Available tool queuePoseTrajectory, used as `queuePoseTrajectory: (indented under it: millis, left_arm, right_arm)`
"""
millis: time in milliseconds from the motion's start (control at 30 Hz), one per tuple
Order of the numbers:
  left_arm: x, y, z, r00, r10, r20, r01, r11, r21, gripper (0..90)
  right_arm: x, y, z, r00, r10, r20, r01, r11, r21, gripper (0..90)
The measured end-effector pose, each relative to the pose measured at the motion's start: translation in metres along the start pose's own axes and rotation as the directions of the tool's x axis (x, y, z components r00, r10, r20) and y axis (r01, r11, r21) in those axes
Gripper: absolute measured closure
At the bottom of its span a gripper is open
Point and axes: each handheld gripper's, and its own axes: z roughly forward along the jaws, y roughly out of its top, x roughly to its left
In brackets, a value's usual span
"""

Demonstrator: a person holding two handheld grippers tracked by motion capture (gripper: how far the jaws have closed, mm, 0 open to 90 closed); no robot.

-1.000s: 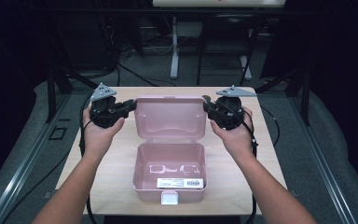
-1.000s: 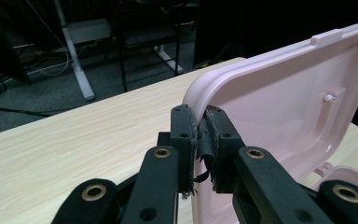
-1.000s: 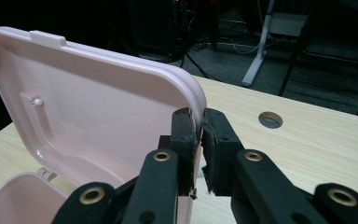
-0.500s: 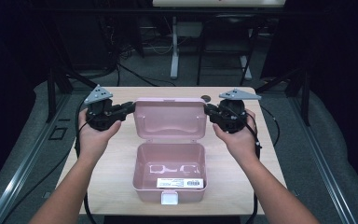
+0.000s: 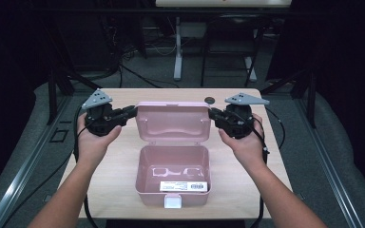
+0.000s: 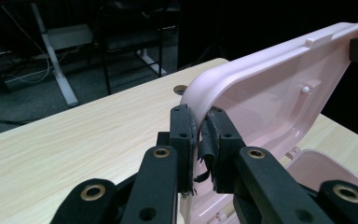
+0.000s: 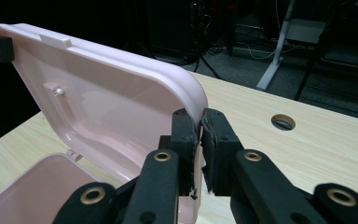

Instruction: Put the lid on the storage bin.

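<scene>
**While both grippers pinch the lid, the pink box sits open**

While the pink box (image 5: 173, 176) rests in the middle of the wooden table (image 5: 123, 166), its lid (image 5: 173, 121) stands up at the back, tilted a little away from the person. The box faces the person, with a white latch at the front edge and a white label with a bar code inside, near the front wall.

The left gripper (image 5: 129, 113) is clamped on the left edge of the lid. In the left gripper view its two black jaws squeeze the thin pink rim near the rounded corner, one jaw on each side of it. The left hand (image 5: 92, 137) holds that gripper beside the box.

The right gripper (image 5: 215, 114) is clamped on the right edge of the lid in the same way. In the right gripper view its jaws press on the pink rim just under the curved corner. The right hand (image 5: 244, 137) holds it on the other side of the box.

A small round hole (image 5: 209, 100) sits in the table behind the lid.
</scene>
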Motion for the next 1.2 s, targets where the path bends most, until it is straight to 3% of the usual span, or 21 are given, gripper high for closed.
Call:
queuePoseTrajectory:
  millis: [700,1200]
  left_arm:
    - [-0.014,-0.011,-0.021,0.9994,0.021,0.026,-0.021,0.9998,-0.007,80.6]
    - [-0.028,-0.022,-0.036,0.9989,0.042,0.020,-0.042,0.9990,-0.014,79.2]
  right_arm:
    - [0.009,-0.014,-0.022,0.9988,-0.009,-0.047,0.008,1.000,-0.026,81.9]
    - [0.019,-0.029,-0.037,0.9976,-0.035,-0.060,0.033,0.998,-0.044,80.4]
